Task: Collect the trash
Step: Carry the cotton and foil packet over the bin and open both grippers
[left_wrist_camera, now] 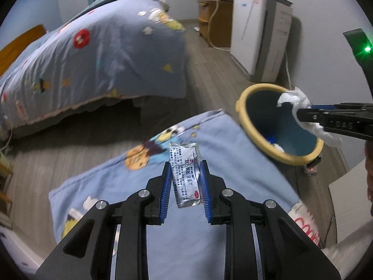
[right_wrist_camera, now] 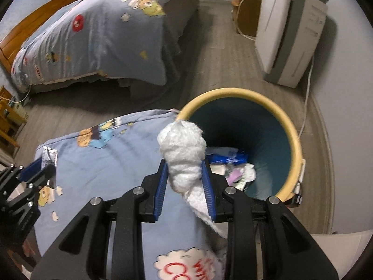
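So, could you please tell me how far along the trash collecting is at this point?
Done: the trash bin already holds scraps of paper and wrappers at its bottom. In hand: the left gripper is shut on a silver foil sachet above the blue bedding, and the right gripper is shut on a crumpled white tissue near the bin's rim. Left: dropping both pieces into the bin.

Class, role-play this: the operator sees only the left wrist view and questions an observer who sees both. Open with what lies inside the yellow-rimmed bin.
Operator: What's in the bin?
Observer: The yellow-rimmed teal bin already holds white tissues, blue packaging and a purple scrap.
Operator: How is the right gripper holding its load?
Observer: The right gripper pinches the crumpled white paper wad around its narrow middle.
Operator: Is the load above the opening?
Observer: It appears against the near rim.
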The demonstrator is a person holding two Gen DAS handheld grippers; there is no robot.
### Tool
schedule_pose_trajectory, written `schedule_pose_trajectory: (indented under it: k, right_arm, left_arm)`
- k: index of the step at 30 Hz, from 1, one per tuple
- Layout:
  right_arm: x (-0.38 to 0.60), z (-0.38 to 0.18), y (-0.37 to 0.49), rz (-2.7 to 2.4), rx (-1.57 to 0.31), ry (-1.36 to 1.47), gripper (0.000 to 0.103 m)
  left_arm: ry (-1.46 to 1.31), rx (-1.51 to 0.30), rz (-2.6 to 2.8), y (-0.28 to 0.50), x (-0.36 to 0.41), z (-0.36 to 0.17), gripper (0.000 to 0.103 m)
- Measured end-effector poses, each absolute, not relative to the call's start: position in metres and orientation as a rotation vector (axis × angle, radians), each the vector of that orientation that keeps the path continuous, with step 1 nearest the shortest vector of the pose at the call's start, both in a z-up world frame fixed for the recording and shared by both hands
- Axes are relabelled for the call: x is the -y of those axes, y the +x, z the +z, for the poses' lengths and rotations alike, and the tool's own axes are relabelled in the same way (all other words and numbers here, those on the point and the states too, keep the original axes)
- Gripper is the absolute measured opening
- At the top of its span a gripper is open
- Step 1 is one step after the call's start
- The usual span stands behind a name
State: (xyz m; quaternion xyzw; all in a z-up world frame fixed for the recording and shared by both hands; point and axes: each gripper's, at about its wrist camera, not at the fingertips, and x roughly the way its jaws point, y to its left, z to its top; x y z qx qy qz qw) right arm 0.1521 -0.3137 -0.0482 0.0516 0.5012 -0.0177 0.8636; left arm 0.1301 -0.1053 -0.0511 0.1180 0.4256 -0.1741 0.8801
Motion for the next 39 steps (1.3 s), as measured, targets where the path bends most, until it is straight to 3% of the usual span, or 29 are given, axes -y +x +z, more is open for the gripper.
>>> schedule_pose_trajectory:
  k: [20, 39]
  right_arm:
    - [0.411, -0.096, 0.175, -0.100, -1.134, 0.334, 0.029]
    - [0.469, -0.124, 0.183, -0.180, -1.126, 0.459, 0.029]
  left_arm:
    - [0.323, -0.890, -0.630, 0.152, 0.240, -0.070, 0.025]
    - [0.388, -0.918, -0.738, 0.169, 0.312, -0.109, 0.025]
